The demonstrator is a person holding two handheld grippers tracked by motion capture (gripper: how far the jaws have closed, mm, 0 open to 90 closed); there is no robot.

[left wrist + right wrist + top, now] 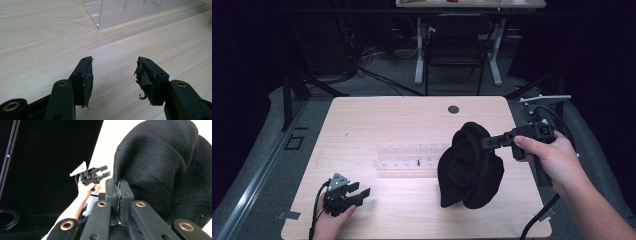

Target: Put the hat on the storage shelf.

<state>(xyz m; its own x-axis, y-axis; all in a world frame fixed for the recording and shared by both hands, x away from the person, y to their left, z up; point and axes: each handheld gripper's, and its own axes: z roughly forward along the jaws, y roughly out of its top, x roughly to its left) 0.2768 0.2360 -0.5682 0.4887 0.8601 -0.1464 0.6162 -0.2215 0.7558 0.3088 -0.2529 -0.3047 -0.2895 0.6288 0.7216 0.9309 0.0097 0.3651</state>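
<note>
A black cloth (470, 167) hangs in a bunched mass over the right half of the wooden table (362, 120), its lower end touching the surface. My right gripper (486, 142) is shut on the cloth's upper edge; in the right gripper view the jaws are pressed together on the dark fabric (160, 165) at the gripper's tip (119, 185). My left gripper (358, 190) rests near the table's front left, open and holding nothing. In the left gripper view its worn pads (88, 81) stand apart above bare wood, around the gripper's middle (113, 65).
A clear acrylic rack (412, 155) with small pegs lies at the table's centre, just left of the cloth; its end (120, 11) lies ahead of the left gripper. A round cable hole (453, 109) sits near the far edge. A chair (457, 45) and desk legs stand beyond.
</note>
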